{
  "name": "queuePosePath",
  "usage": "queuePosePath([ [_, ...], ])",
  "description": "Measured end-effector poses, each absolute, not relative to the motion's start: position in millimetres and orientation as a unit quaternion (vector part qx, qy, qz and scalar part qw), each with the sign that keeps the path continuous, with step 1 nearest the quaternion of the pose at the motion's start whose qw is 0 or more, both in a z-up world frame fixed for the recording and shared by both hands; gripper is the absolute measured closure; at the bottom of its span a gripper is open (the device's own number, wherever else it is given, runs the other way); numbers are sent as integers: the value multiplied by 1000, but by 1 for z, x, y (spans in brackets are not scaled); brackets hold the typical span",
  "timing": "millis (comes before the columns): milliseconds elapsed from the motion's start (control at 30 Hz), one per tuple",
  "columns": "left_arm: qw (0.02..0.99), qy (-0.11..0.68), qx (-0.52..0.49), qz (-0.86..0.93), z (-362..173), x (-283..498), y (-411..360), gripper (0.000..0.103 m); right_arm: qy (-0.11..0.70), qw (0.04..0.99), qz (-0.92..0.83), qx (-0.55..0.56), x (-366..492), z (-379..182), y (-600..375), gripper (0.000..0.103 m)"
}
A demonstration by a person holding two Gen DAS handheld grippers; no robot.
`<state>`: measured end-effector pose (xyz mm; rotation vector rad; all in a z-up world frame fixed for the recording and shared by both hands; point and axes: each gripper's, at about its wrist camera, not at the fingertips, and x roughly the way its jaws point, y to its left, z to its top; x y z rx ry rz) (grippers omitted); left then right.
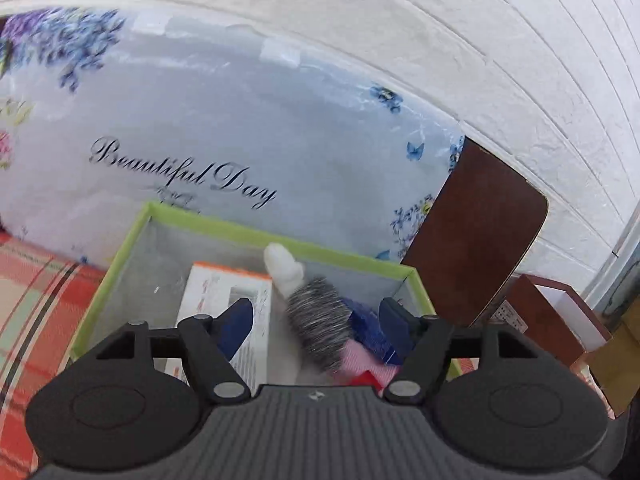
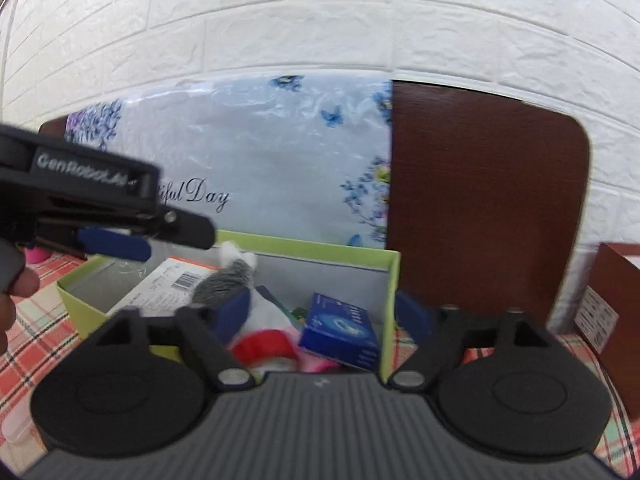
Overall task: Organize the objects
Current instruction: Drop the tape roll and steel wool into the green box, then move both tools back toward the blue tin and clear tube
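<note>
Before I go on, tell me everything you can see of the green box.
The green box is an open-topped carton, lime-green outside and along the rim, grey inside, apparently cardboard. It stands upright on the plaid cloth, in front of the floral bag. Inside lie a white carton, a grey-and-white plush toy, a blue packet, a red tape roll and something pink. Both grippers, left and right, hover open above it, touching nothing visible.

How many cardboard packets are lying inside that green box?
2. A white and orange packet lies at the left of the green box; a blue packet leans near its right wall. More may hide under the plush toy.
</note>
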<state>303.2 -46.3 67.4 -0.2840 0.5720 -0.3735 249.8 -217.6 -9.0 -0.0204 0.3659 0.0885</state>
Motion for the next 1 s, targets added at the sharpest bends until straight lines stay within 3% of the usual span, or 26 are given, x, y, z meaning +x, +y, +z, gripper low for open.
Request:
queuePosePath([
  [167,930,313,-134,-139,65,268,-37,28,211,975,24,70,213,-13,-236,0],
  [300,926,340,-127,-107,62,235,-26,27,251,960,29,123,181,-19,-239,0],
  [600,932,340,-103,-74,54,175,1,25,282,953,42,105,124,-25,-208,0],
  [1000,915,382,-123,-53,18,156,37,25,332,936,32,110,111,-42,-180,0],
])
